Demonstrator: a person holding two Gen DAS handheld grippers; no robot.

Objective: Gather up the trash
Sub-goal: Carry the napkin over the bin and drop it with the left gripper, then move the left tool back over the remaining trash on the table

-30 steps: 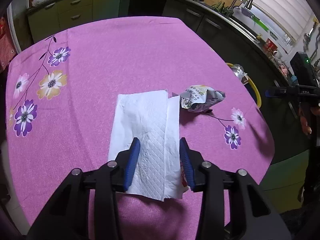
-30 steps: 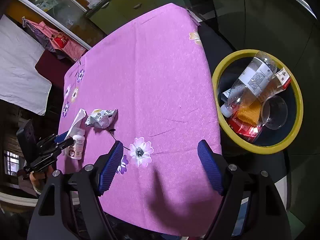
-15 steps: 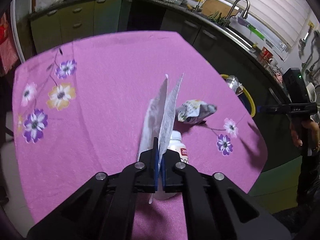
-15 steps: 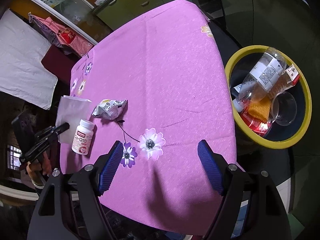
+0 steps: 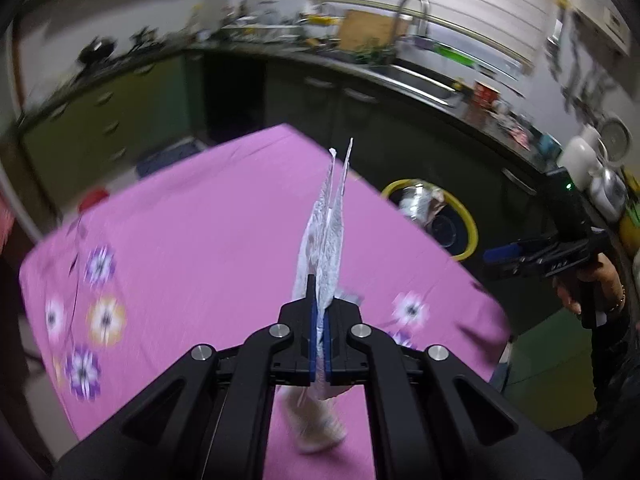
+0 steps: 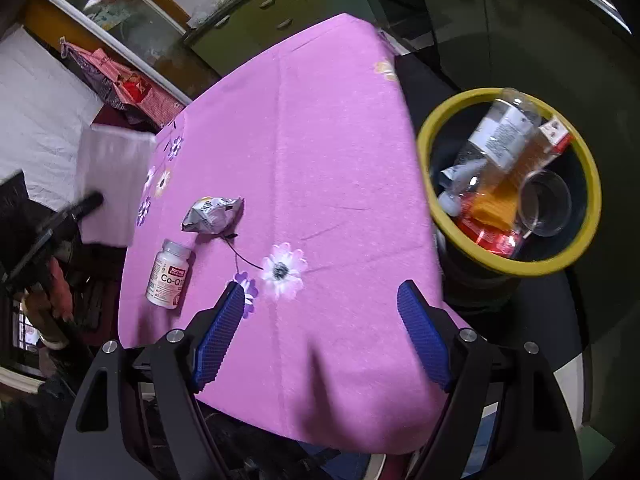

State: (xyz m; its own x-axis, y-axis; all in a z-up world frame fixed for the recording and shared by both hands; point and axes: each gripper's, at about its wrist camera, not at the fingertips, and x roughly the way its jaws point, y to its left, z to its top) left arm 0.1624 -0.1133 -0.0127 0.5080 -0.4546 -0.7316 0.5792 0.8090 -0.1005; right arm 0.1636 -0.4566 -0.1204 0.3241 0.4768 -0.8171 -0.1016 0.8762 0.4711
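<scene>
My left gripper [image 5: 319, 320] is shut on a white paper napkin [image 5: 330, 232] and holds it upright above the pink tablecloth [image 5: 208, 232]. In the right wrist view the napkin [image 6: 114, 184] hangs off the table's left side. A crumpled snack wrapper [image 6: 212, 214] and a white pill bottle [image 6: 170, 274] lie on the cloth. My right gripper [image 6: 320, 320] is open and empty above the table's near edge. The yellow-rimmed trash bin [image 6: 508, 266] stands on the floor right of the table; it also shows in the left wrist view [image 5: 470, 224].
The bin holds a plastic bottle [image 6: 496, 136], a clear cup [image 6: 546, 204] and orange and red packaging. Dark kitchen cabinets and a sink [image 5: 416, 76] run behind the table. A red checked bag [image 6: 120, 84] hangs at the far left.
My left gripper closed on the napkin and lifted it off the table, uncovering the pill bottle. The left view now tilts up toward the bin. The right gripper drifted a little.
</scene>
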